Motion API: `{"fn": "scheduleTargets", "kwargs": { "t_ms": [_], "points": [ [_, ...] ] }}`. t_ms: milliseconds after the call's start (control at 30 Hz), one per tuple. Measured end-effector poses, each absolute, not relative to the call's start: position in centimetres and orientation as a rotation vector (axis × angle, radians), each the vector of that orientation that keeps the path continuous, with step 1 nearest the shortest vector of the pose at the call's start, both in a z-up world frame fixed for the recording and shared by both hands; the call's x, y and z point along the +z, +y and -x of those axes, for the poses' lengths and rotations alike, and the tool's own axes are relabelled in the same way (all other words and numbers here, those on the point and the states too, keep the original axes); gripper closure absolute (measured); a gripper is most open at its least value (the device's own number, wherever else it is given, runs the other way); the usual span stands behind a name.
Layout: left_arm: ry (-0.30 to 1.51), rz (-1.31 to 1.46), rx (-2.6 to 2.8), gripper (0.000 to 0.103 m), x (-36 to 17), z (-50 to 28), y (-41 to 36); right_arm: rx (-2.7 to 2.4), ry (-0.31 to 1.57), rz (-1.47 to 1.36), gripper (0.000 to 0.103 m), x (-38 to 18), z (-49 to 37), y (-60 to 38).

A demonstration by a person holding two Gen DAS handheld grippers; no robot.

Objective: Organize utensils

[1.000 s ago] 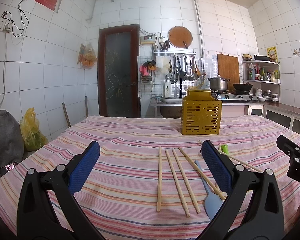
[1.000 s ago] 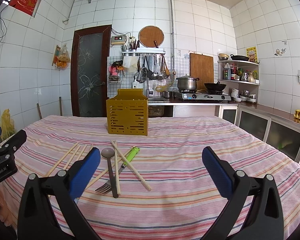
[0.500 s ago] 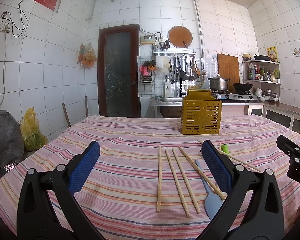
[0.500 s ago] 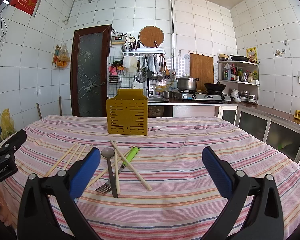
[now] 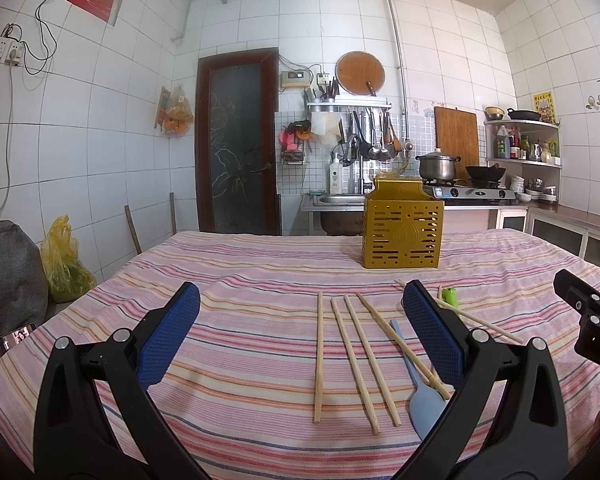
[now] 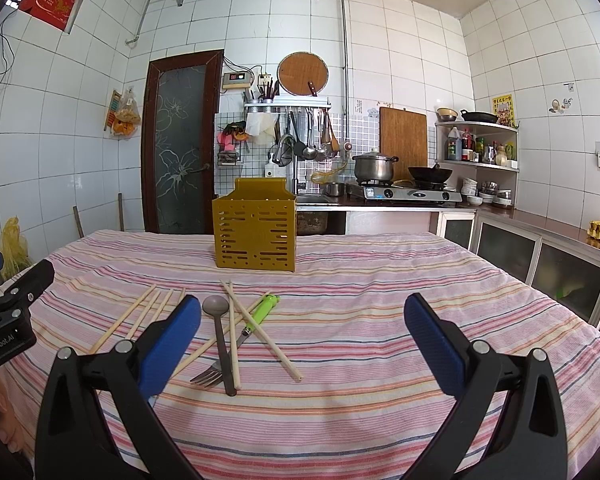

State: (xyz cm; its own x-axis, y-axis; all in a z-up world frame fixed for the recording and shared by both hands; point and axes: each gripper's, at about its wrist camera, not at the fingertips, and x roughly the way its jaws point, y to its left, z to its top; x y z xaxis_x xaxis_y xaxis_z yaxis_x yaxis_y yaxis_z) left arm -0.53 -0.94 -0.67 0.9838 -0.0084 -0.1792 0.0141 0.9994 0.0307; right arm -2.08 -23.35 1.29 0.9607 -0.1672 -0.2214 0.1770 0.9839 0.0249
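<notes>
A yellow slotted utensil holder stands upright at the far middle of the striped table. Several wooden chopsticks lie side by side in front of my left gripper, which is open and empty above the cloth. A pale blue spatula lies beside them, partly hidden by the right finger. In the right wrist view a grey spoon, a fork with a green handle and crossed chopsticks lie left of centre. My right gripper is open and empty.
The table wears a pink striped cloth. A dark door, a sink, hanging tools and a stove with a pot line the far wall. A yellow bag sits on the floor at left. Cabinets run along the right.
</notes>
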Motion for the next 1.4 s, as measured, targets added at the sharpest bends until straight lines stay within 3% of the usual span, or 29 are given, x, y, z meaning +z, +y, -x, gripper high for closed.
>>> {"fn": "scheduleTargets", "kwargs": {
  "t_ms": [1400],
  "points": [
    [0.241,-0.050,-0.020,0.005,-0.6,-0.7,-0.9,-0.192,0.234,-0.043,0.004,1.5,2.1,-23.4]
  ]
}}
